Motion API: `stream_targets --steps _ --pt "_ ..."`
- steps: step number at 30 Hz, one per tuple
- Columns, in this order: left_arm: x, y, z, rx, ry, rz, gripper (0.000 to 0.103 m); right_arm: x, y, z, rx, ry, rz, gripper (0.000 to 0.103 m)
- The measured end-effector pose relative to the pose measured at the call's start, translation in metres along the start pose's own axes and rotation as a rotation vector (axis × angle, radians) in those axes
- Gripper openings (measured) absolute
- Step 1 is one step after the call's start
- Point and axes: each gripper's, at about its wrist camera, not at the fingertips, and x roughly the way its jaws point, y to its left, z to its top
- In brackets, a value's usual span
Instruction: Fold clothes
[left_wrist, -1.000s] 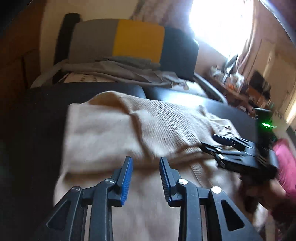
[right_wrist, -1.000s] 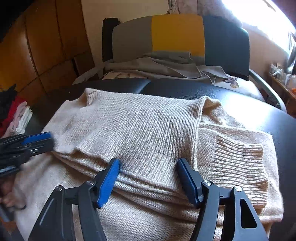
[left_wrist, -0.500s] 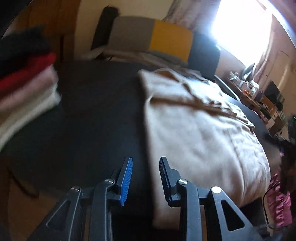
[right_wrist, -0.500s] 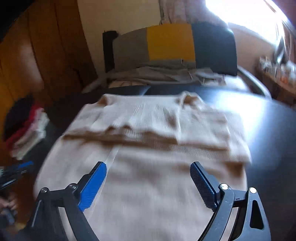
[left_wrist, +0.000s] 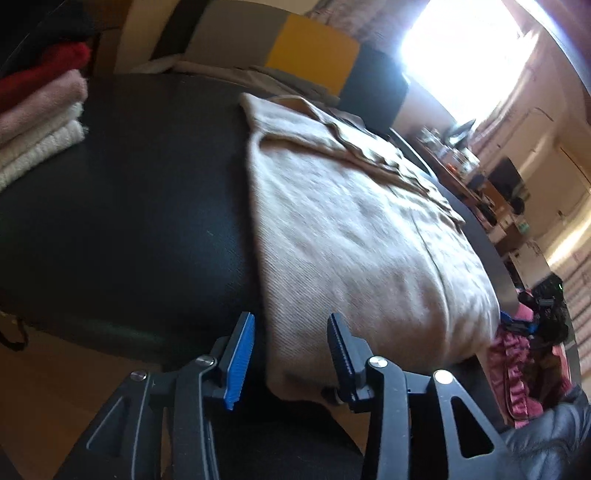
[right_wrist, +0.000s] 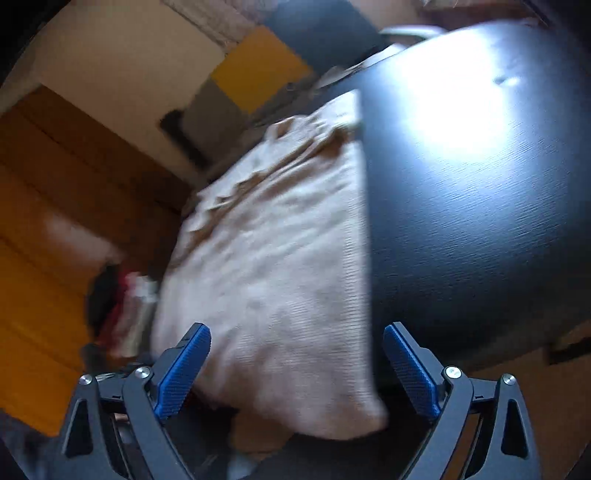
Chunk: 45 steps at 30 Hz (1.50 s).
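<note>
Beige sweater (left_wrist: 362, 236) lies flat on the black counter (left_wrist: 140, 192), hem overhanging its near edge. Left gripper (left_wrist: 291, 354) has just been opening, unclenched at the hem's left corner. Right gripper (right_wrist: 295, 369) gapes wide, straddling the right corner, gripping nothing.

The sweater (left_wrist: 354, 236) is beige with a fine ribbed knit, the table (left_wrist: 147, 206) black. A chair back (left_wrist: 280, 48) shows grey, yellow and dark panels. Folded clothes (left_wrist: 40, 110) stack red, pink, white.
</note>
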Motion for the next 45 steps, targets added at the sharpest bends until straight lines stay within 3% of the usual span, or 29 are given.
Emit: stream_targets --steps 6,12,14,18,22,24,25,27,28,29,30,31,34,36,40,45 --pt "0.012 -0.018 -0.009 0.076 0.05 -0.063 0.047 0.016 0.001 -0.005 0.029 0.087 0.175 0.1" --pt "0.019 -0.018 -0.008 0.053 0.098 -0.123 0.049 0.038 0.006 -0.017 -0.013 0.215 0.193 0.102" --pt "0.024 -0.021 -0.011 0.06 0.147 -0.154 0.049 0.04 0.008 -0.017 -0.027 0.223 0.186 0.103" --pt "0.037 -0.029 -0.01 0.091 0.182 -0.137 0.049 0.045 0.016 -0.017 -0.084 0.233 0.153 0.103" --pt "0.049 -0.017 -0.008 -0.035 0.25 -0.219 0.048 0.048 0.023 -0.02 -0.138 0.234 0.09 0.103" --pt "0.063 -0.019 -0.009 -0.048 0.321 -0.185 0.032 0.052 0.033 -0.022 -0.208 0.262 0.005 0.103" --pt "0.066 -0.022 -0.01 -0.02 0.328 -0.14 0.01 0.053 0.038 -0.023 -0.244 0.277 -0.039 0.098" --pt "0.065 -0.026 -0.01 0.001 0.317 -0.129 0.009 0.052 0.041 -0.023 -0.264 0.292 -0.125 0.082" --pt "0.064 -0.028 -0.01 0.011 0.312 -0.126 0.008 0.051 0.041 -0.022 -0.267 0.298 -0.171 0.065" --pt "0.06 -0.029 -0.009 0.016 0.302 -0.142 0.008 0.05 0.041 -0.021 -0.27 0.303 -0.218 0.038" --pt "0.056 -0.03 -0.009 0.021 0.292 -0.159 0.008 0.047 0.035 -0.019 -0.242 0.301 -0.235 0.02" --pt "0.048 -0.031 -0.005 0.021 0.277 -0.188 0.007 0.043 0.027 -0.018 -0.206 0.297 -0.245 0.009" --pt "0.024 -0.035 0.007 0.021 0.233 -0.293 0.007 0.043 0.02 -0.016 -0.162 0.298 -0.234 0.009" --pt "0.005 -0.04 0.02 0.043 0.195 -0.354 0.007 0.039 0.028 -0.012 -0.144 0.278 -0.168 0.009" --pt "-0.014 -0.044 0.048 0.068 0.126 -0.415 0.007 0.029 0.058 0.012 -0.148 0.215 -0.007 0.009" --pt "-0.032 -0.037 0.094 0.054 0.009 -0.501 0.006 0.028 0.085 0.049 -0.177 0.148 0.078 0.009"
